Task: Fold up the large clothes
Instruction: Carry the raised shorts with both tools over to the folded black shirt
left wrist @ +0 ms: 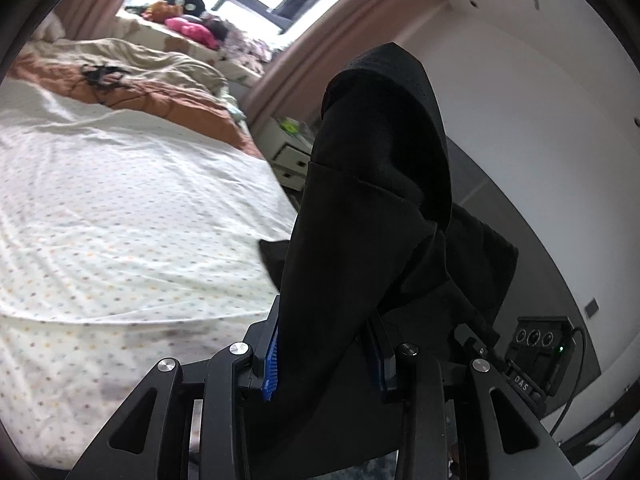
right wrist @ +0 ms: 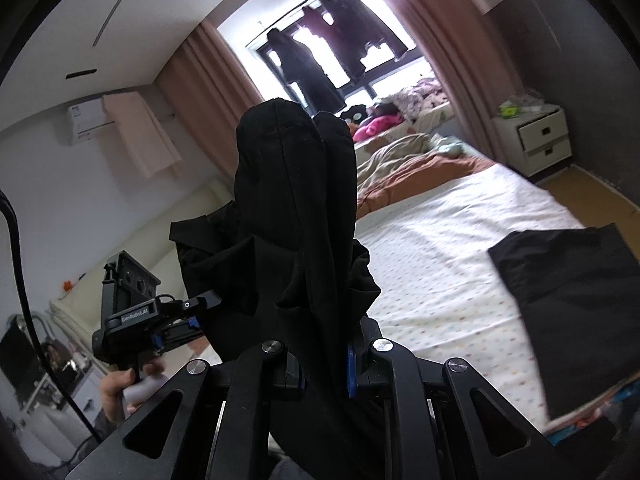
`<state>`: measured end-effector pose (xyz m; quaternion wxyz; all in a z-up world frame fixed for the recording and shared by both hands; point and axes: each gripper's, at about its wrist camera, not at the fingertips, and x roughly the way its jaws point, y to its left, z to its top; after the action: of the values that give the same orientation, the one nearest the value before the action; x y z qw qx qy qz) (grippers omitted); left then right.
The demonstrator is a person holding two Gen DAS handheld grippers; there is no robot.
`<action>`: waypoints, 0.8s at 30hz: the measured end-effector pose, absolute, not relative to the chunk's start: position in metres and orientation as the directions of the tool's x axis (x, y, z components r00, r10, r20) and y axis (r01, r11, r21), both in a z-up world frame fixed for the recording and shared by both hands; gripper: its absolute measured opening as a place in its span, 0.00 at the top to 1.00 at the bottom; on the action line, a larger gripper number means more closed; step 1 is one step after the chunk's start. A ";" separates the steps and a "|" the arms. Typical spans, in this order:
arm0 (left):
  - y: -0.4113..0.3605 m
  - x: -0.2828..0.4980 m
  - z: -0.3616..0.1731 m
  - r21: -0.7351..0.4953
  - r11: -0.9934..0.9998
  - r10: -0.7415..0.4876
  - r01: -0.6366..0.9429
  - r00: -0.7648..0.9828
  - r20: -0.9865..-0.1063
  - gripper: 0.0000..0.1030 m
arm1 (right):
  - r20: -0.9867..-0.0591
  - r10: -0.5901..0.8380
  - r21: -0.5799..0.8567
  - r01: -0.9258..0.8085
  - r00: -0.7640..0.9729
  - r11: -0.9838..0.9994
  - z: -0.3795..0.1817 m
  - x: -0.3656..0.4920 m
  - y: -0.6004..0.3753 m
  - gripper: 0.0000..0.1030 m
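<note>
A large black garment (left wrist: 372, 184) is held up in the air between both grippers. My left gripper (left wrist: 324, 356) is shut on a bunched fold of it, which stands up from the blue pads (left wrist: 271, 364). My right gripper (right wrist: 320, 364) is shut on another bunched part of the garment (right wrist: 296, 200). The left gripper also shows in the right wrist view (right wrist: 192, 312), at the lower left, clamping the cloth, with the hand (right wrist: 120, 388) on its grip. A lower end of the garment (right wrist: 572, 312) hangs over the bed at the right.
A bed with a dotted white sheet (left wrist: 120, 220) lies below, also in the right wrist view (right wrist: 460, 240). A rumpled brown and beige blanket (left wrist: 152, 76) lies at its far end. A white nightstand (right wrist: 536, 140) stands by the curtain. A window ledge holds plush toys (left wrist: 192, 28).
</note>
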<state>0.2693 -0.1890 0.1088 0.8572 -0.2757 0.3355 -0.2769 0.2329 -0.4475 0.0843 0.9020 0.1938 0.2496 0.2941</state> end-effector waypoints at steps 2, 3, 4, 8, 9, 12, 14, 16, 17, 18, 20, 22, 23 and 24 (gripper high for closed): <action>-0.206 0.277 0.113 -0.657 0.688 -0.674 0.309 0.607 -0.421 0.65 | -0.334 0.609 0.493 -0.417 0.720 0.763 0.087 0.231 -0.462 0.86; -0.217 0.284 0.116 -0.657 0.683 -0.683 0.319 0.598 -0.420 0.65 | -0.334 0.599 0.490 -0.409 0.727 0.770 0.089 0.232 -0.466 0.86; -0.225 0.289 0.117 -0.656 0.680 -0.689 0.328 0.592 -0.418 0.65 | -0.334 0.589 0.487 -0.400 0.736 0.776 0.091 0.232 -0.473 0.86; -0.265 0.308 0.126 -0.653 0.654 -0.728 0.382 0.552 -0.406 0.65 | -0.326 0.537 0.479 -0.354 0.778 0.803 0.103 0.233 -0.510 0.86; -0.276 0.313 0.127 -0.654 0.646 -0.739 0.394 0.539 -0.405 0.65 | -0.324 0.528 0.477 -0.346 0.785 0.808 0.105 0.233 -0.515 0.86; -0.304 0.331 0.127 -0.654 0.627 -0.763 0.422 0.502 -0.407 0.65 | -0.319 0.488 0.463 -0.316 0.812 0.828 0.114 0.235 -0.542 0.86; -0.324 0.345 0.127 -0.657 0.611 -0.781 0.442 0.472 -0.409 0.65 | -0.323 0.460 0.447 -0.295 0.827 0.844 0.119 0.238 -0.557 0.86; -0.341 0.356 0.125 -0.660 0.595 -0.797 0.459 0.441 -0.412 0.65 | -0.328 0.435 0.438 -0.273 0.839 0.856 0.122 0.243 -0.570 0.86; -0.350 0.363 0.124 -0.661 0.585 -0.806 0.469 0.424 -0.413 0.65 | -0.331 0.420 0.435 -0.258 0.845 0.863 0.123 0.248 -0.579 0.86; -0.359 0.370 0.121 -0.665 0.576 -0.814 0.474 0.406 -0.415 0.65 | -0.332 0.410 0.433 -0.249 0.849 0.866 0.123 0.251 -0.585 0.86; -0.376 0.380 0.115 -0.673 0.563 -0.825 0.480 0.376 -0.422 0.65 | -0.342 0.384 0.430 -0.221 0.857 0.875 0.123 0.258 -0.600 0.86; -0.388 0.393 0.107 -0.681 0.551 -0.834 0.482 0.350 -0.426 0.65 | -0.354 0.365 0.426 -0.198 0.861 0.883 0.123 0.266 -0.611 0.86; -0.391 0.397 0.103 -0.684 0.547 -0.836 0.482 0.342 -0.429 0.65 | -0.363 0.353 0.422 -0.186 0.862 0.887 0.122 0.271 -0.615 0.86; -0.396 0.403 0.098 -0.687 0.545 -0.838 0.480 0.331 -0.433 0.65 | -0.372 0.346 0.419 -0.176 0.861 0.891 0.119 0.277 -0.618 0.86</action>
<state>0.4029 -0.3965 0.0983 0.7841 -0.2255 0.3970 -0.4204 0.2773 -0.6182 0.1192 0.9461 0.1889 0.2243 0.1378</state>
